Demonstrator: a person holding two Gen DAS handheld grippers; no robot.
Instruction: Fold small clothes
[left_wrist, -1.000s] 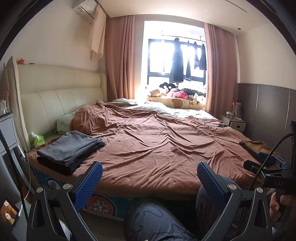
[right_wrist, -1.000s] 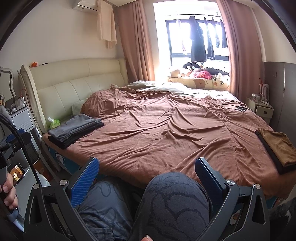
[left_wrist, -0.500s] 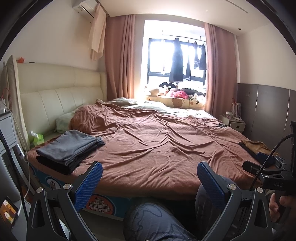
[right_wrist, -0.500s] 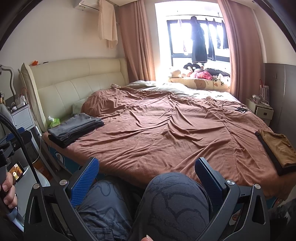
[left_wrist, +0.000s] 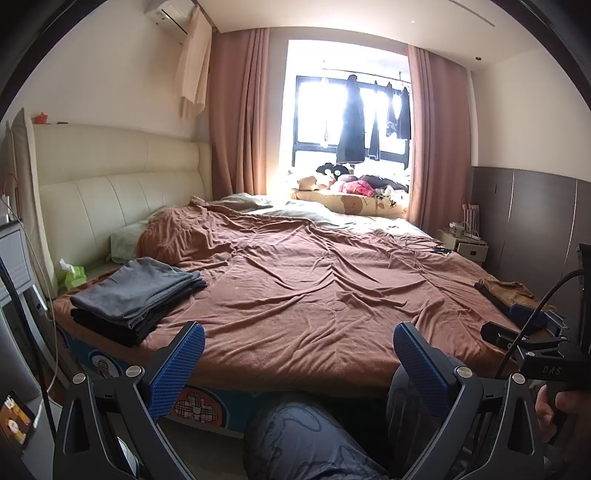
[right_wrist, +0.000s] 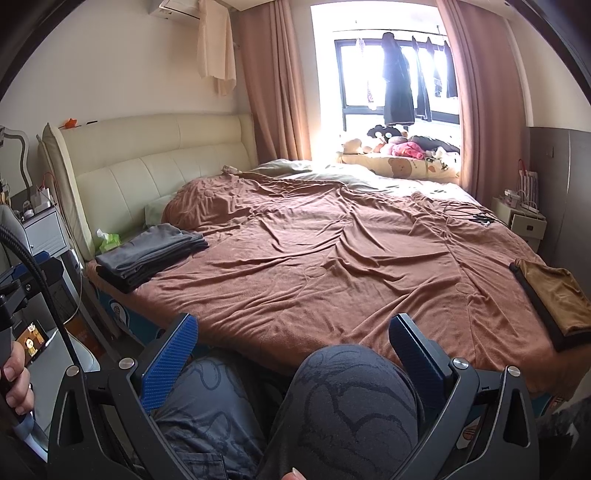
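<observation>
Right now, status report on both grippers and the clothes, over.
Left gripper and right gripper open, empty, off the bed. Grey folded stack near the headboard, brown garment at the bed's right edge. Knees below the jaws.

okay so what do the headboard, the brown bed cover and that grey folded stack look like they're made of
Headboard: probably cream leather or faux leather, given its smooth padded panels, stitched seams and soft sheen.
Brown bed cover: matte, soft woven or brushed fabric; it creases finely and shows no shine.
Grey folded stack: likely cotton-type knit, since the layers are limp and matte with rounded folds. The exact fibres cannot be told.
</observation>
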